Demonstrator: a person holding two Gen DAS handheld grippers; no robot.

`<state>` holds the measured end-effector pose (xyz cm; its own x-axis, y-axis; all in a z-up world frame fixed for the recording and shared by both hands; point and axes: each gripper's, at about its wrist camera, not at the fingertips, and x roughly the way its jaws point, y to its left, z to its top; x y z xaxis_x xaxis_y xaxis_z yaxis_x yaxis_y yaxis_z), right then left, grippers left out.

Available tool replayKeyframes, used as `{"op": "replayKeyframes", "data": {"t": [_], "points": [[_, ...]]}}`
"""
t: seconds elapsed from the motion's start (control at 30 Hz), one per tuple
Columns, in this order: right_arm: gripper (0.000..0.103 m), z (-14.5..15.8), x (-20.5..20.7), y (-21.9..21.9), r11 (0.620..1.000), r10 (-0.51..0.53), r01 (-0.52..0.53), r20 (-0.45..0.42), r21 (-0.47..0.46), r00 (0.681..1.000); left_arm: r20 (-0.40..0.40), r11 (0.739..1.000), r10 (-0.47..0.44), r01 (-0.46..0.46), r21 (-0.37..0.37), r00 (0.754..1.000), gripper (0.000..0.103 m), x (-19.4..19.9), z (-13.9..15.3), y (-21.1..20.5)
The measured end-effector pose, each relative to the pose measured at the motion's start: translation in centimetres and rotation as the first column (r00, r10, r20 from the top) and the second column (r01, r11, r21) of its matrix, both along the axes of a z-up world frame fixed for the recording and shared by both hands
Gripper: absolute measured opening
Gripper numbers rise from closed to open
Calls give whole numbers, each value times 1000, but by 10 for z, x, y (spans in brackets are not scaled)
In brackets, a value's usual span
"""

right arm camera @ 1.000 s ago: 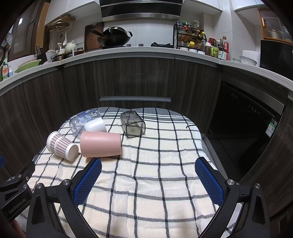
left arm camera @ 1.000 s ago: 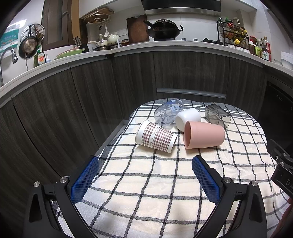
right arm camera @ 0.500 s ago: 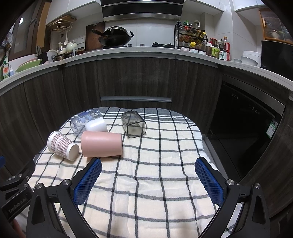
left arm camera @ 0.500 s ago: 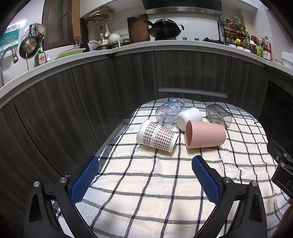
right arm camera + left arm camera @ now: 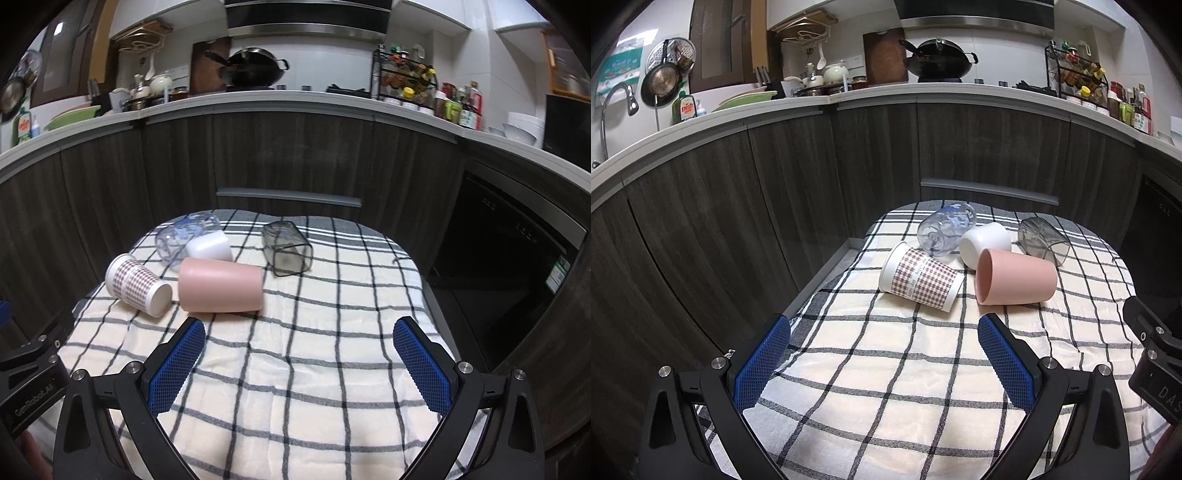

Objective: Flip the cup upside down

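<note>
Left gripper (image 5: 884, 350): lower centre of the left wrist view, fingers wide apart, holding nothing, hovering over the checked cloth (image 5: 886, 387) short of the cups.
Checked paper cup (image 5: 921, 277): centre of the left wrist view, lying on its side, mouth toward the frame's left, base end just beside the pink cup.
Clear cup (image 5: 946, 229): above centre, on its side, against the white cup.
White cup (image 5: 985, 243): right of the clear one, on its side, touching the pink cup's rim.
Pink cup (image 5: 1015, 276): right of centre, on its side, open mouth facing the frame's left; smooth matt wall, slight taper. Judged the likeliest task item, though the task names no one cup.
Smoky square glass (image 5: 1043, 240): upper right of the cluster, on its side, apart from the rest.
Right gripper (image 5: 299, 356): lower centre of the right wrist view, fingers wide apart, empty, nearest the pink cup (image 5: 221, 285).
Desk (image 5: 827, 271): only its grey edge shows at the cloth's left border.
Risk 1: cups are packed close; closing on one may knock a neighbour and set it rolling toward the desk edge.
Risk 2: a round wall on soft cloth may roll away from a one-sided touch.
Risk 3: a light paper wall may crush under a hard squeeze.
Task state: no cup stands mouth down yet.
</note>
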<state>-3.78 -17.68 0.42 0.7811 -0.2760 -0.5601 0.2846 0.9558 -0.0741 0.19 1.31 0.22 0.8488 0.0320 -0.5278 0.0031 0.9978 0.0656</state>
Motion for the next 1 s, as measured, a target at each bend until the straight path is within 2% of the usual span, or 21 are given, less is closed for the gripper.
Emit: {"op": "replayKeyframes", "data": {"t": [0.1, 0.13, 0.23, 0.3, 0.43, 0.57, 0.7, 0.83, 1.0], "points": [[102, 3, 5, 6, 999, 39, -39, -8, -14, 999, 4, 1000, 29, -29, -7, 1000, 103, 2, 0, 3], [102, 4, 8, 9, 998, 56, -56, -11, -21, 998, -2, 999, 41, -41, 17, 999, 103, 2, 1, 3], [102, 7, 20, 18, 992, 118, -120, -33, -44, 992, -8, 995, 100, -99, 22, 995, 103, 4, 3, 7], [102, 10, 32, 25, 984, 165, -168, -56, -63, 985, -3, 989, 143, -142, 49, 990, 103, 7, 4, 11], [102, 15, 59, 37, 960, 258, -268, -114, -83, 959, -46, 975, 221, -220, 37, 974, 103, 14, 4, 21], [102, 17, 90, 52, 920, 358, -380, -186, -99, 915, -90, 964, 263, -265, -8, 961, 103, 22, 2, 28], [101, 17, 118, 65, 878, 433, -469, -256, -100, 864, -132, 965, 256, -262, -29, 958, 103, 28, -2, 29], [100, 10, 150, 80, 832, 502, -551, -341, -61, 795, -185, 970, 230, -240, -33, 955, 103, 37, -10, 28], [98, -7, 183, 106, 774, 557, -632, -445, -27, 701, -259, 968, 219, -244, -66, 941, 103, 48, -19, 31]]}}
